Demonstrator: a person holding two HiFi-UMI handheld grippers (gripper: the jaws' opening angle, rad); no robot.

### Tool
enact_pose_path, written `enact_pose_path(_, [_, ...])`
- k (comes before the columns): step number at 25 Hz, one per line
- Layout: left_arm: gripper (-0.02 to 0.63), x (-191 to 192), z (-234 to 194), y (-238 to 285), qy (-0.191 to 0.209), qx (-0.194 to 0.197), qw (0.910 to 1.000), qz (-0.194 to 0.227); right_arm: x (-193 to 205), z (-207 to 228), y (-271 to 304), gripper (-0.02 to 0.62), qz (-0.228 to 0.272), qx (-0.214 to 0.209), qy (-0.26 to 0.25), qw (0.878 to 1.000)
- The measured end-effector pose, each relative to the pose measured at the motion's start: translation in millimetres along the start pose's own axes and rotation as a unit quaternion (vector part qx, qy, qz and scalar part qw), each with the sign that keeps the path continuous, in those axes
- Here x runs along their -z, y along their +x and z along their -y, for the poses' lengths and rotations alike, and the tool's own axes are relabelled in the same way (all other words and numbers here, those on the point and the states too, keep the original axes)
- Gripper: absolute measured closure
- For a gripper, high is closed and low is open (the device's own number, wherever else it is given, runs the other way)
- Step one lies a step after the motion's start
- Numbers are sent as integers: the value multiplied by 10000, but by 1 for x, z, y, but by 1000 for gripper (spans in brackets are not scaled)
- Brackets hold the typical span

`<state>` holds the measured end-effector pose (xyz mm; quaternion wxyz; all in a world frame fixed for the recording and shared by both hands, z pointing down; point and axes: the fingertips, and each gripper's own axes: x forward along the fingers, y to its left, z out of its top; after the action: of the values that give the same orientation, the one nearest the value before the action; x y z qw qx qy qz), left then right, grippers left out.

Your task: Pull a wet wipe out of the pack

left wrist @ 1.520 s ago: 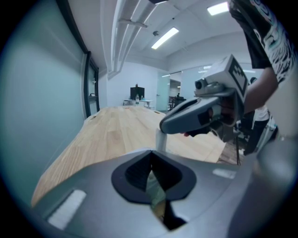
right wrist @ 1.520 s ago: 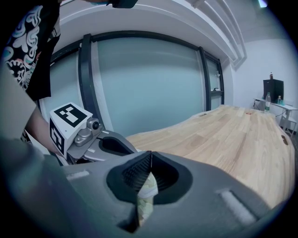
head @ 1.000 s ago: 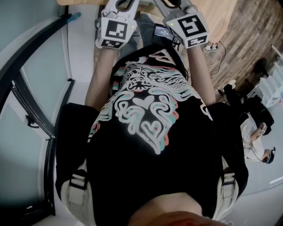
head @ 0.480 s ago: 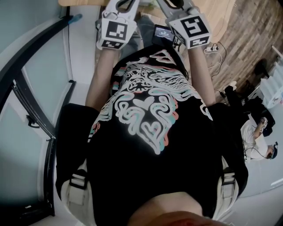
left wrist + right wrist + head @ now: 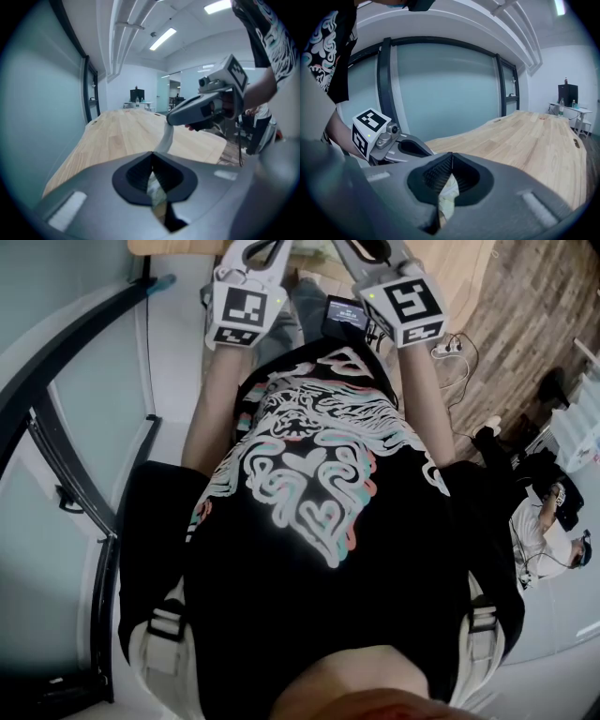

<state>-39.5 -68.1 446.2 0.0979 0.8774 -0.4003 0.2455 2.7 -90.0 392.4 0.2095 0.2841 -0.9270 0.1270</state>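
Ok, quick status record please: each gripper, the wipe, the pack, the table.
left gripper: jaws shut on pale glossy material; pack or wipe, cannot tell
right gripper: jaws shut on the wet wipe
wet wipe: white strip running from right gripper to left gripper's jaw tips
pack: not identifiable
table: light wood, beyond both grippers

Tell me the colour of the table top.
Light natural wood, pale tan with plank lines. The table top shows best in the right gripper view.
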Motion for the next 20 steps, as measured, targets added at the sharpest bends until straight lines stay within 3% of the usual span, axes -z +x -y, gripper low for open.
enact_pose_path(20, [615, -11, 7, 6, 193, 182, 9996, 35, 3, 18, -19, 594, 75, 411, 164, 9990])
